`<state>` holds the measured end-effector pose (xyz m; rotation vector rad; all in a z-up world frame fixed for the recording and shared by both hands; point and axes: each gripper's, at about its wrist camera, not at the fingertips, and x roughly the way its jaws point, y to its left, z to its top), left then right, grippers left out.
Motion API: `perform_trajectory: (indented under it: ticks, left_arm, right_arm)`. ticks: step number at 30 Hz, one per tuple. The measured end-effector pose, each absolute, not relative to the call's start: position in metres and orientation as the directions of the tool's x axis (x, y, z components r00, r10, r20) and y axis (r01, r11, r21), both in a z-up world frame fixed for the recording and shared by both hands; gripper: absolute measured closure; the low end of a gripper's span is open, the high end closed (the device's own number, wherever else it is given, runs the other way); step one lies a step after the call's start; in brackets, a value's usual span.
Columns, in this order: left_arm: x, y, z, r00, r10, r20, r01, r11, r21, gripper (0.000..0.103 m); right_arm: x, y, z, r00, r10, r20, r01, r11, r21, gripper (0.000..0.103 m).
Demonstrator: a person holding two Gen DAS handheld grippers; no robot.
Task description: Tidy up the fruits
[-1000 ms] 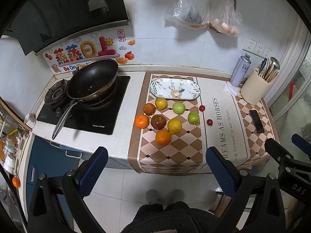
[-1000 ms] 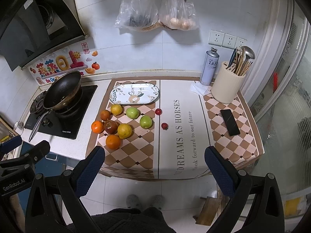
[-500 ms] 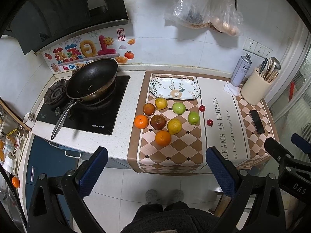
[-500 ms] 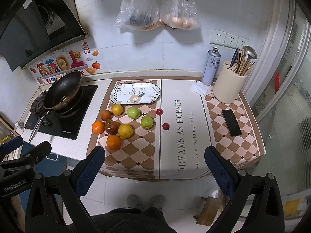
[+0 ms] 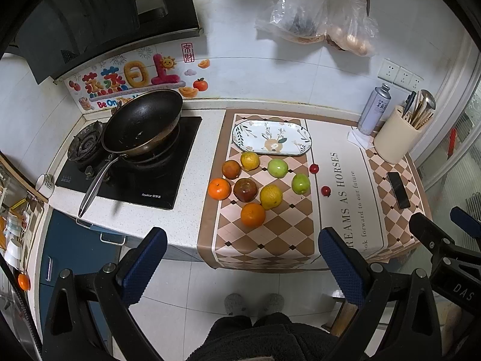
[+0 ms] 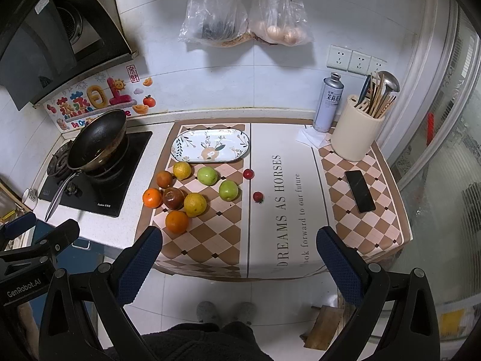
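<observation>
Above the floor, short of the surface [image 5: 192, 228], your left gripper [image 5: 239, 255] and right gripper [image 6: 239, 254] both hang with jaws wide, holding and touching nothing. On the checked mat [image 6: 210, 231] the fruits [image 6: 195, 204] lie clustered just before the empty plate [image 6: 210, 147], two small red ones apart to their right. A pan [image 5: 144, 123] sits on the stove at left, a phone [image 6: 359, 191] at right.

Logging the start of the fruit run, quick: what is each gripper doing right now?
Left gripper: open, holding nothing, held back from the counter.
Right gripper: open, holding nothing, held back from the counter.
</observation>
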<state>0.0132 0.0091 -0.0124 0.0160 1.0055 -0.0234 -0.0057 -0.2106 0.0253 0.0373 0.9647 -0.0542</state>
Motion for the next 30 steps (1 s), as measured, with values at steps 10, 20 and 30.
perform_trajectory:
  ticks: [10,20,30]
  left_arm:
    - [0.030,0.018,-0.024,0.580,0.014,-0.814,0.018,0.999,0.030,0.000]
    - [0.094,0.077,-0.091,0.573,0.161,-0.804,-0.065,0.986,0.152,0.000]
    - [0.195,0.109,-0.208,0.255,0.073,-0.964,-0.128,0.991,0.041,0.004]
  right_arm:
    - [0.008,-0.209,0.007,0.594,0.022,-0.804,0.111,0.988,0.108,0.000]
    - [0.071,-0.186,-0.093,0.478,0.156,-0.865,0.156,0.953,0.258,0.000]
    - [0.187,-0.168,-0.219,0.242,0.319,-0.916,0.148,0.921,0.360,0.008]
